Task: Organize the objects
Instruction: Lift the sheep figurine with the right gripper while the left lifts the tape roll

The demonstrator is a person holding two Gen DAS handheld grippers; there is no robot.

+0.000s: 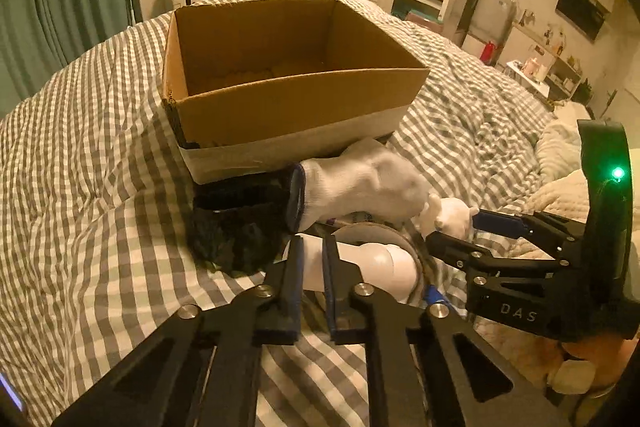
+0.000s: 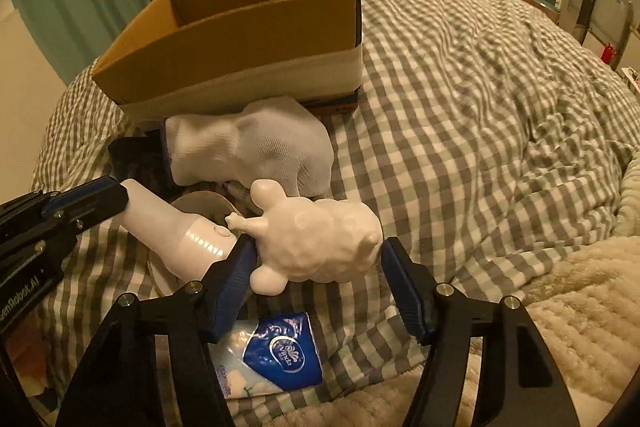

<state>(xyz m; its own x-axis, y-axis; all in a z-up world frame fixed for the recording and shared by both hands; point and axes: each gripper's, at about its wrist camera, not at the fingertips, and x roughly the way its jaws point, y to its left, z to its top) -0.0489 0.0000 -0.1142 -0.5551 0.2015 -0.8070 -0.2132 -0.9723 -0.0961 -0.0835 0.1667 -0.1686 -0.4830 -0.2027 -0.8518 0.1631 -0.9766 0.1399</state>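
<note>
An open cardboard box (image 1: pixel 280 95) (image 2: pixel 248 47) stands on the checked bed. In front of it lie a white sock (image 1: pixel 360 183) (image 2: pixel 256 147) and a black sock (image 1: pixel 236 223) (image 2: pixel 132 159). My left gripper (image 1: pixel 312 267) is shut on the neck of a white bottle (image 1: pixel 380 267) (image 2: pixel 176 227), which rests on a roll of tape (image 2: pixel 208 203). My right gripper (image 2: pixel 320 267) (image 1: pixel 452 227) straddles a white lumpy figurine (image 2: pixel 316 243) (image 1: pixel 448 215); its left pad touches the figurine, the right pad stands just off it.
A blue and white tissue pack (image 2: pixel 276 359) lies under my right gripper. A cream fleece blanket (image 2: pixel 560 307) covers the bed's right side. Green curtains (image 1: pixel 60 7) hang on the left. Shelves and furniture stand beyond the bed.
</note>
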